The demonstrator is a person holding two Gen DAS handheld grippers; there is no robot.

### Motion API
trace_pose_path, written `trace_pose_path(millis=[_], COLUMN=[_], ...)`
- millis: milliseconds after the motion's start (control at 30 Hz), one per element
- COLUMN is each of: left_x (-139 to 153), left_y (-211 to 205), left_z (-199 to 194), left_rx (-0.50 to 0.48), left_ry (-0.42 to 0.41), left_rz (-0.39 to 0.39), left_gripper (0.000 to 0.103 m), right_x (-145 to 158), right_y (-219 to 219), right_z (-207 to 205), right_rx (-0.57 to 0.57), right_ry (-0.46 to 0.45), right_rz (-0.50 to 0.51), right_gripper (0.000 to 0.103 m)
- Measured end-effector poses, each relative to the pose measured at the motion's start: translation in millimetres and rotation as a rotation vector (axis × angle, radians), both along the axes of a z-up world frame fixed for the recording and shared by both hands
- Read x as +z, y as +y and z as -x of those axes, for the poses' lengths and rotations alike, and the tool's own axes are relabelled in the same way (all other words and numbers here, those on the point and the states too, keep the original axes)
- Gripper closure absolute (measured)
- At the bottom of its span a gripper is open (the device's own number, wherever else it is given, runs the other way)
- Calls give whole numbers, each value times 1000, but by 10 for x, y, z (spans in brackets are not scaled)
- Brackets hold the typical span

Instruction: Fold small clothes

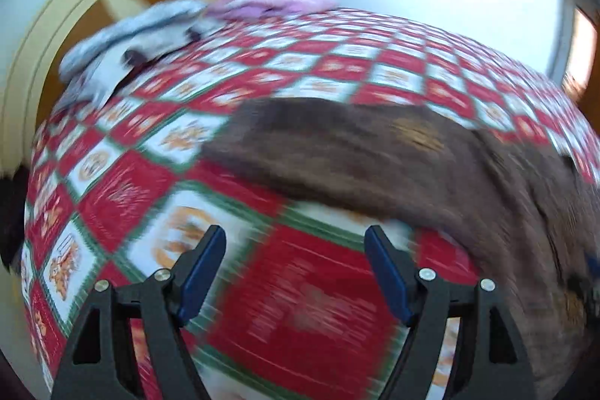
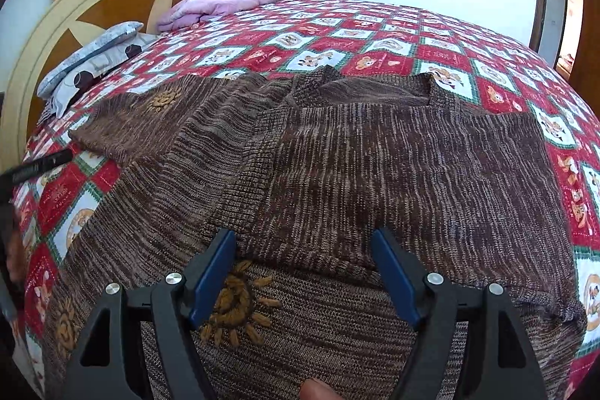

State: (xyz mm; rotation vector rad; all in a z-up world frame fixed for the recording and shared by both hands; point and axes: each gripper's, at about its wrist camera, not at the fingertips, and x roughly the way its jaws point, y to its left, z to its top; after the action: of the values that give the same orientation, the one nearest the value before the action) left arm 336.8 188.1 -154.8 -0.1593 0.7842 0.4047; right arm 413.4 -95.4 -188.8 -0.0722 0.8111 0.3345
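Observation:
A brown knit sweater (image 2: pixel 337 152) with orange embroidered suns lies spread on the bed, one sleeve folded across its body, the other stretched out to the left. My right gripper (image 2: pixel 303 242) is open and empty, low over the sweater's near part. In the blurred left wrist view the sweater (image 1: pixel 375 152) lies ahead and to the right. My left gripper (image 1: pixel 296 238) is open and empty above the bedspread, just short of the sweater's edge. The left gripper's dark tip (image 2: pixel 41 164) shows at the left edge of the right wrist view.
The bed has a red, white and green checked bedspread (image 2: pixel 375 36). A folded pink quilt (image 2: pixel 221 0) and grey-and-white pillows (image 2: pixel 90 62) lie by the cream and brown headboard (image 2: pixel 93 2). A white wall and a doorway (image 2: pixel 570 21) stand beyond.

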Motion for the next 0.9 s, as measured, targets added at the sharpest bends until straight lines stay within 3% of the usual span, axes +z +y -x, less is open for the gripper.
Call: trace_pose_path(millis=[167,367,567,633,733,767,900], left_x=[-16,-131,-171,-187,-177,-186,-147], left_y=[562,740,893,947,1022,1040,1055], left_z=[-32,-137,-348,-427,-516,-529,-531], left_rx=[129,150,174,193,208,209,170], left_ry=[-59,-137,-191,-192,-182,-177,-172], left_rz=[231,440,491,491,473,476,486], left_gripper=[26,40,40,46,69,90,94], right_x=[4,16,23,25,24,24,27], right_y=[10,-24,-51,-53,-54,-58,-69], right_z=[14,28,42,40,41,42,38], right_rx=[-4,-10,-12,-12,-12,-11,-10], right_ry=[-14,-21,-22,-22,-21,-21,-18], right_rz=[6,-15,-32,-34,-35,-38,-51], right_gripper=[27,27,27,27,27,27,27])
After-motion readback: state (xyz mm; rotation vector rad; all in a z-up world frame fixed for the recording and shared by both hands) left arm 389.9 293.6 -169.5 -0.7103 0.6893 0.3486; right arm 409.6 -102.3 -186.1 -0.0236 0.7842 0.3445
